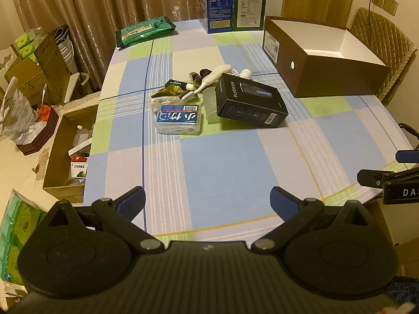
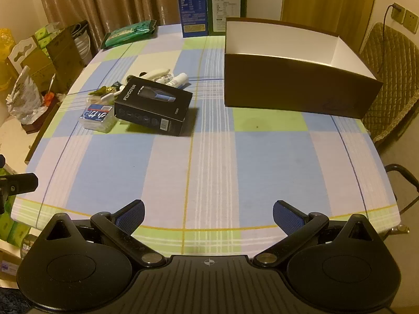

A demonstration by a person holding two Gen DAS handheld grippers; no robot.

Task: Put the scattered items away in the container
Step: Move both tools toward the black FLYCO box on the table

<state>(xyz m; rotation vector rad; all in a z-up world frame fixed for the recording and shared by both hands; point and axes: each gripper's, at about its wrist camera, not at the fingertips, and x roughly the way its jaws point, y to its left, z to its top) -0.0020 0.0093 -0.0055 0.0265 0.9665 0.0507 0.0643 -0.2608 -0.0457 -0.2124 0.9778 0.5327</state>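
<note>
Scattered items sit in one heap mid-table, toward the left side: black shaver box [image 1: 252, 101] tilted, propped on the stuff under it; clear floss-pick box [image 1: 180, 119] with blue label just left of it, touching the heap; white toothbrush [image 1: 209, 79] lying across the pile behind; crumpled green-gold snack packet [image 1: 170, 90] at the back left; small white tube [image 2: 175, 79] behind the shaver box. The container, a brown cardboard box [image 1: 324, 60] with white inside, open top, stands on the far right part of the table, well apart from the heap. Left gripper [image 1: 207, 199] hangs over the near table edge, jaws wide, nothing between them. Right gripper [image 2: 208, 213] same, spread wide and holding nothing, over the near edge. Checked tablecloth [image 1: 222, 162] in blue, green, white. At the far edge: green flat packet [image 1: 145, 30], tall blue carton [image 1: 217, 2], green carton [image 1: 248, 6]. Quilted chair [image 2: 387, 78] behind the box.
</note>
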